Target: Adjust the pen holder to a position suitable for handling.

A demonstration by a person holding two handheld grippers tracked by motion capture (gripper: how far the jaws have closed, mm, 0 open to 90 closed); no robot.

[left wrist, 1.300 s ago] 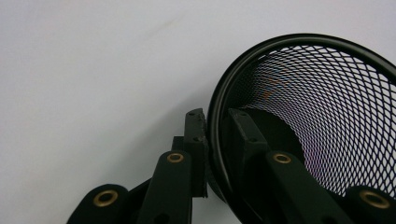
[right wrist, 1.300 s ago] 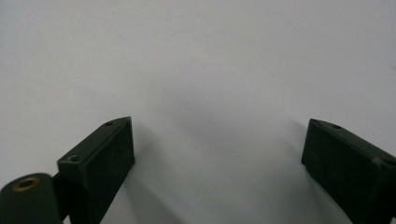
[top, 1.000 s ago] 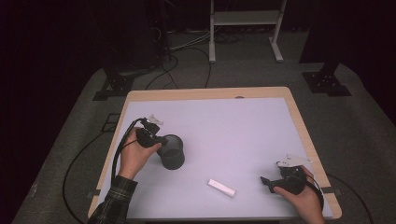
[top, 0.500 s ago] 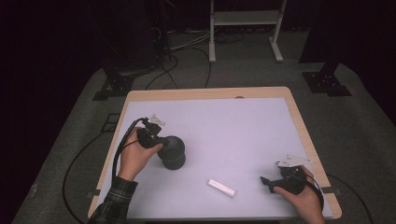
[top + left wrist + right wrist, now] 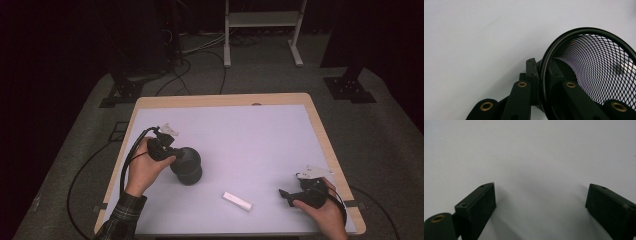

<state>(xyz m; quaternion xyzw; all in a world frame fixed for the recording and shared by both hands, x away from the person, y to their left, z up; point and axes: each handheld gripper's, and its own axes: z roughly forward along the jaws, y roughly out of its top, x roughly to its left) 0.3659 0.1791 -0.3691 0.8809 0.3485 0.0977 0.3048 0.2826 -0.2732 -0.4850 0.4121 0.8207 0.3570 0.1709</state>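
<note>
1 black mesh cup (image 5: 187, 165); 1 small white block (image 5: 237, 201); 2 grippers, left (image 5: 170, 150) and right (image 5: 286, 195); 1 table (image 5: 250, 130).

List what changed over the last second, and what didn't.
The left gripper, clamped on the rim of the black mesh cup, carried it slightly right and toward the person. The white block and the open right gripper stayed put.
</note>
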